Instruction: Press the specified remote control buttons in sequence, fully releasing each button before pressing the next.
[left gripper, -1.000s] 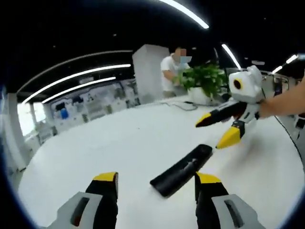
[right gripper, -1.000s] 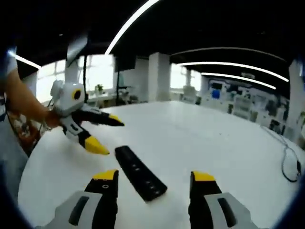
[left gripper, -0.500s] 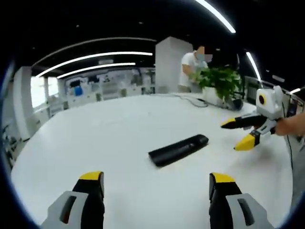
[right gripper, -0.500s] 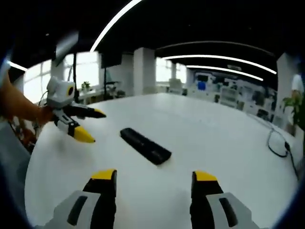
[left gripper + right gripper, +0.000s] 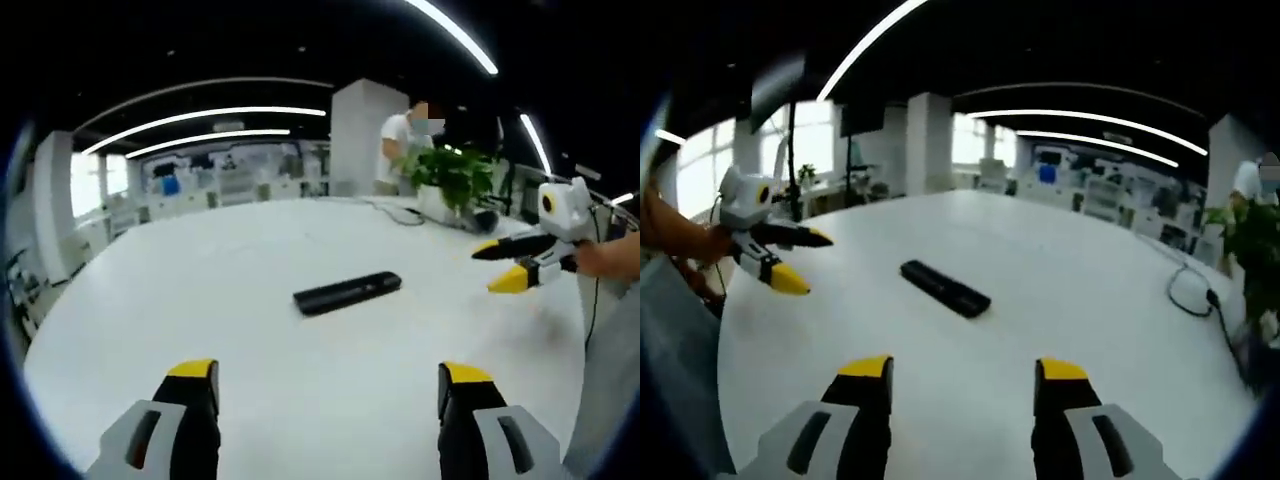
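The white surface [image 5: 300, 360] carries the black remote [image 5: 347, 292] near its middle, lying flat, buttons too small to read. Over the last 1 s we pulled both grippers back: the remote now sits well apart from either. Left gripper [image 5: 330, 405] and right gripper [image 5: 960, 395] each stand wide open, holding nothing; the right one [image 5: 520, 262] also appears off to the side in the left gripper view. We judge this a release or retreat, no button under contact now.

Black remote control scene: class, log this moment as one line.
left tool open | right tool open | slim black remote control flat on white table, untouched
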`<state>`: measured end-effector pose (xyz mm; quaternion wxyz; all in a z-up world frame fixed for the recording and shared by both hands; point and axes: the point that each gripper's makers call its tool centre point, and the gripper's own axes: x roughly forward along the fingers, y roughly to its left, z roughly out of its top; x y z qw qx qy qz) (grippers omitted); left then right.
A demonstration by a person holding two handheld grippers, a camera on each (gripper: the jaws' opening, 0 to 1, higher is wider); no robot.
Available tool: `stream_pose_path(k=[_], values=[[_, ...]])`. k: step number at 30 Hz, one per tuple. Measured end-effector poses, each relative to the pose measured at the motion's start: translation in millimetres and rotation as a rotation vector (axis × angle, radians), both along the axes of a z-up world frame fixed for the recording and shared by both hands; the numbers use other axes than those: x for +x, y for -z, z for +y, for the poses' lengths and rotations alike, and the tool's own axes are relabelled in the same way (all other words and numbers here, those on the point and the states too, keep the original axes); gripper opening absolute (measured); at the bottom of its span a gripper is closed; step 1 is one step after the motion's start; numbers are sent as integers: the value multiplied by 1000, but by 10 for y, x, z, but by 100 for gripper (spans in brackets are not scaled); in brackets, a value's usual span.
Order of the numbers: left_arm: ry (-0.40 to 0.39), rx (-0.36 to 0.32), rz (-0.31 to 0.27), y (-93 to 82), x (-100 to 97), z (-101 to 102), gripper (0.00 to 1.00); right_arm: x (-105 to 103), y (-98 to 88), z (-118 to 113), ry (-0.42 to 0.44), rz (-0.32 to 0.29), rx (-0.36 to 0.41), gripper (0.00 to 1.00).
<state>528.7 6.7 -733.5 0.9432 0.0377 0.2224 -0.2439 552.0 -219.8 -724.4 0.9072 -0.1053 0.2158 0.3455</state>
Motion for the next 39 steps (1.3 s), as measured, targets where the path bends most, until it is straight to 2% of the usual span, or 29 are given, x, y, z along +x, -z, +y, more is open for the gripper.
stream_pose_path(k=[5,16,21,25,27,29,32,36,39], values=[[-7,-9,8,-64,-207,9,93,-188,-113,-16,10,0,5,58],[-20,-10,59,-118,-477,60,94,-533,-209,52,-17,20,-26,55],[-22,-31,83,-221,-636,47,94,-673,-348,80,-10,23,7,55],[-15,-63,73,-362,-818,-54,95,-792,-503,90,3,-16,30,55],[-18,-54,68,-421,-900,-82,95,-849,-557,71,23,-23,44,56],[-27,-44,55,-507,-947,-75,95,-919,-585,65,38,-7,67,56],[-41,-74,33,-641,-1001,-69,95,-988,-623,51,60,-5,99,58],[-38,-80,26,-716,-1097,-130,93,-1028,-663,-16,78,-32,93,57],[-32,-78,-3,-798,-1130,-179,92,-1042,-699,-55,74,-47,92,56]])
